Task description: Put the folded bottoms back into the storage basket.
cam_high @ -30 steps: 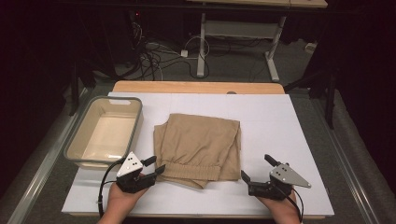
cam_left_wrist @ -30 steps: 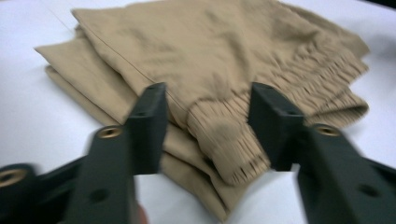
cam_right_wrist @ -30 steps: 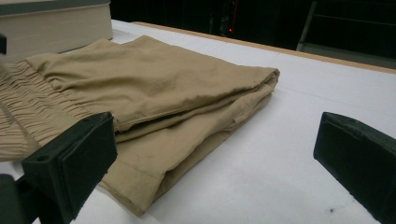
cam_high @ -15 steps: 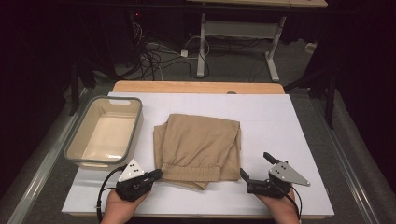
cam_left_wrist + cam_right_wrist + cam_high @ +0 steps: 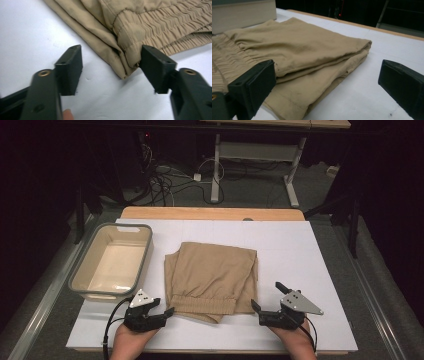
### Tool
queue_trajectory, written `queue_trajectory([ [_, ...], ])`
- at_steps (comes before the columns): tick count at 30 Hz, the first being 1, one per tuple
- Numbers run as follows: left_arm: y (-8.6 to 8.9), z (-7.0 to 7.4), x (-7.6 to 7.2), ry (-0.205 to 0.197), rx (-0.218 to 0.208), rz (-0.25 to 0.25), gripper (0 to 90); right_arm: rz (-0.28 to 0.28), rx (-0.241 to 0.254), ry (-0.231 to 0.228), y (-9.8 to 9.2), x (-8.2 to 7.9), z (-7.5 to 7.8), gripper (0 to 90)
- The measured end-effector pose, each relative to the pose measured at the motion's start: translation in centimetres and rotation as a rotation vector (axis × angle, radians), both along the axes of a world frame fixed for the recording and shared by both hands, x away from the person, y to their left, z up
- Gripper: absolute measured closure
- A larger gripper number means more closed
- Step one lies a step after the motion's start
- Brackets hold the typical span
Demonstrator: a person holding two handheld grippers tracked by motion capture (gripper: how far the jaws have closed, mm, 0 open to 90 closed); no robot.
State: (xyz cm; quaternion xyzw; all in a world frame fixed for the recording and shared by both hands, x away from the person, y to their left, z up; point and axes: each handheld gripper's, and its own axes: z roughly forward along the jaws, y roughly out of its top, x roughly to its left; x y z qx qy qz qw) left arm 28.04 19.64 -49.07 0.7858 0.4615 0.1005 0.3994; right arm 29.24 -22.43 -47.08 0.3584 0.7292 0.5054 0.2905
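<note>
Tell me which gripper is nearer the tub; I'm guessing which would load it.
Left. The left gripper sits just below the tub, near its front edge; the right gripper is across the folded shorts, much farther off.

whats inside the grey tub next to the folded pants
The grey tub shows a bare cream floor, with nothing lying in it. Its near wall hides a thin strip of the floor just behind it.

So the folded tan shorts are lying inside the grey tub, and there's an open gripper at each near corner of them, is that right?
Not quite. The folded tan shorts lie on the white table, beside the grey tub, which the high view shows holding nothing. The rest holds: the left gripper and right gripper sit open at the near corners.
</note>
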Motion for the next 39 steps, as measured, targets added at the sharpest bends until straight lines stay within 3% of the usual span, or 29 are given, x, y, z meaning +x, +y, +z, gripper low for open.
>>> queue_trajectory([
  [3,0.0,0.0,0.1,0.01,-0.025,-0.02,33.4,0.012,-0.025,0.021,0.4,0.0,-0.1,6.7],
  [5,0.0,0.5,-0.1,-0.029,-0.059,-0.027,33.5,0.022,-0.044,0.031,0.6,0.0,-0.1,7.6],
  [8,-0.2,0.8,0.2,-0.033,-0.061,-0.012,28.6,0.03,-0.053,0.028,0.8,-0.1,-0.2,7.9],
  [10,-0.3,0.5,0.6,-0.011,-0.044,0.007,28.5,0.032,-0.062,0.031,1.0,0.0,-0.3,8.0],
  [11,-0.3,0.0,1.2,0.051,-0.022,0.01,28.6,0.033,-0.064,0.032,1.0,-0.1,-0.4,8.0],
  [12,-0.3,0.0,1.2,0.051,-0.022,0.01,28.9,0.033,-0.064,0.032,1.0,-0.1,-0.4,8.0],
  [14,-0.1,0.0,1.0,0.055,-0.032,0.009,36.1,0.028,-0.067,0.031,1.0,-0.1,-0.4,8.1],
  [15,-0.4,0.0,0.8,0.042,-0.006,0.013,38.7,0.027,-0.067,0.03,0.9,-0.2,-0.3,8.4],
  [17,-0.6,0.0,0.7,0.038,0.007,0.008,44.8,0.025,-0.069,0.03,0.9,-0.1,-0.3,8.6],
  [18,-0.8,0.0,0.6,0.035,0.012,-0.006,44.8,0.025,-0.069,0.03,0.9,-0.1,-0.3,8.6],
  [19,-1.1,0.0,0.4,0.034,0.016,-0.042,56.0,0.022,-0.067,0.035,0.9,-0.1,-0.4,8.7],
  [24,-1.3,-0.1,0.4,0.043,0.004,-0.068,68.3,0.028,-0.082,0.061,1.2,0.0,-0.6,12.2],
  [25,-1.3,-0.1,0.4,0.042,0.002,-0.078,69.7,0.034,-0.1,0.103,1.4,0.0,-0.7,18.7],
  [26,-1.3,-0.1,0.4,0.042,0.002,-0.078,70.8,0.034,-0.1,0.103,1.4,0.0,-0.7,18.7],
  [27,-1.3,-0.1,0.4,0.038,0.002,-0.086,72.8,0.048,-0.1,0.178,1.6,0.2,-0.8,27.0],
  [28,-1.3,-0.1,0.4,0.038,0.002,-0.086,74.0,0.048,-0.1,0.178,1.6,0.2,-0.8,27.0],
  [29,-1.4,-0.1,0.3,0.03,0.006,-0.089,75.3,0.035,-0.129,0.243,1.9,0.5,-1.0,32.9],
  [30,-1.4,-0.1,0.3,0.03,0.006,-0.089,76.0,0.035,-0.129,0.243,1.9,0.5,-1.0,32.9],
  [32,-1.4,-0.1,0.3,0.024,0.007,-0.09,77.5,0.007,-0.166,0.293,2.4,0.9,-1.1,41.6],
  [34,-1.4,0.0,0.2,0.02,0.009,-0.093,78.2,0.014,-0.2,0.35,2.7,1.3,-1.3,45.8],
  [35,-1.4,0.0,0.2,0.002,0.019,-0.099,78.5,0.015,-0.188,0.375,2.8,1.4,-1.3,46.2],
  [38,-1.5,0.2,0.1,-0.016,0.04,-0.11,78.8,0.009,-0.177,0.386,2.7,1.4,-1.3,51.3],
  [39,-1.7,0.5,0.0,-0.032,0.06,-0.119,78.8,0.034,-0.157,0.396,2.6,1.2,-1.3,67.9],
])
